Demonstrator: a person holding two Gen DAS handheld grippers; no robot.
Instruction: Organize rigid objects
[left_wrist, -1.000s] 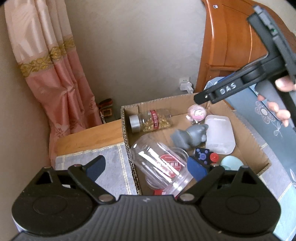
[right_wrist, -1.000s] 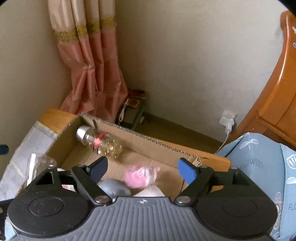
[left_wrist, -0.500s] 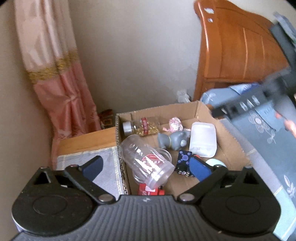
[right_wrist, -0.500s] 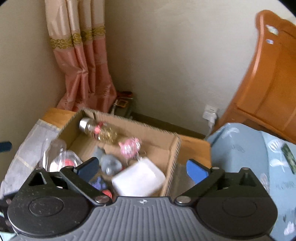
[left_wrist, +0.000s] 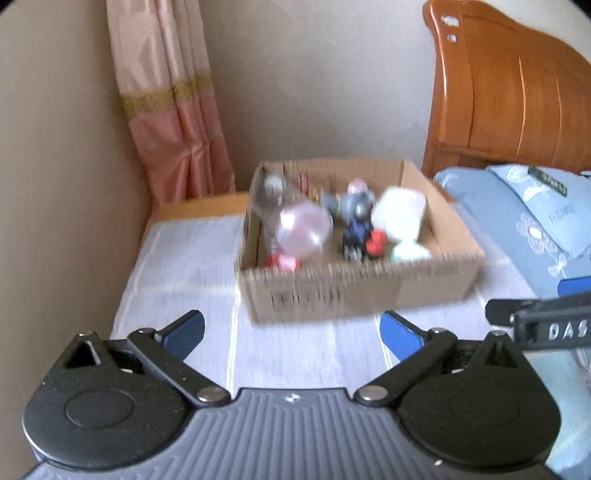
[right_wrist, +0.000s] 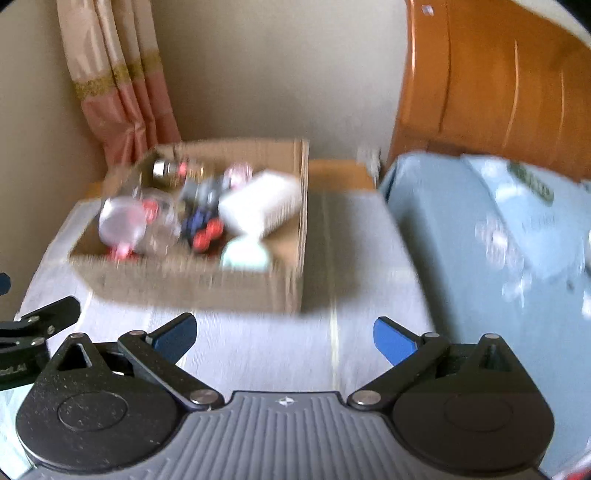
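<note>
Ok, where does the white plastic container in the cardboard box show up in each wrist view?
Left wrist: the white plastic container lies right of centre, in the right half of the cardboard box.
Right wrist: the container lies left of centre, against the box's right wall.
Shared landmark: the pink curtain, upper left in both views.

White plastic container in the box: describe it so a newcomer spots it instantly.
Find the cardboard box on the cloth-covered table beside the bed. The white plastic container lies at its right side, the only pale, rounded-rectangular block among the clutter.
</note>
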